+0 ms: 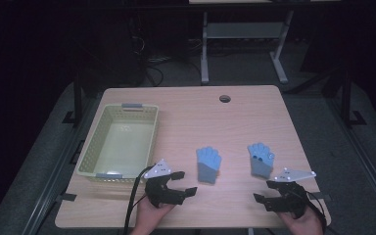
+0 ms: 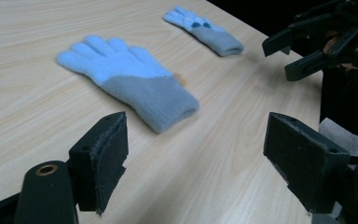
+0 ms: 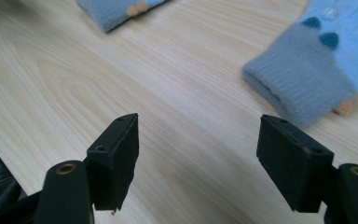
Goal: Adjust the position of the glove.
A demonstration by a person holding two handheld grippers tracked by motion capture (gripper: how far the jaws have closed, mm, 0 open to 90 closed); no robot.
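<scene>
While both grippers hover with jaws spread and nothing between them, two blue gloves lie flat ahead on the table (image 1: 186, 112).
Left gripper (image 1: 180, 183) sits near the left glove (image 1: 208, 164), right gripper (image 1: 267, 191) near the right glove (image 1: 261, 159); in the right gripper view both gloves are cut off by the frame. A basket (image 1: 90, 152) stands left.

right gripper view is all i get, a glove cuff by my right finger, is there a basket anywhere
Observer: Yes, a pale basket sits on the left of the table, nothing in it.
Operator: how many gloves total
Observer: Two. The left glove lies flat ahead of the left gripper, cuff toward the person.
Operator: is the left gripper holding anything
Observer: No, it is open with bare table between its fingers.
Operator: and my glove from above
Observer: The right glove lies just beyond the right gripper, untouched.
</scene>
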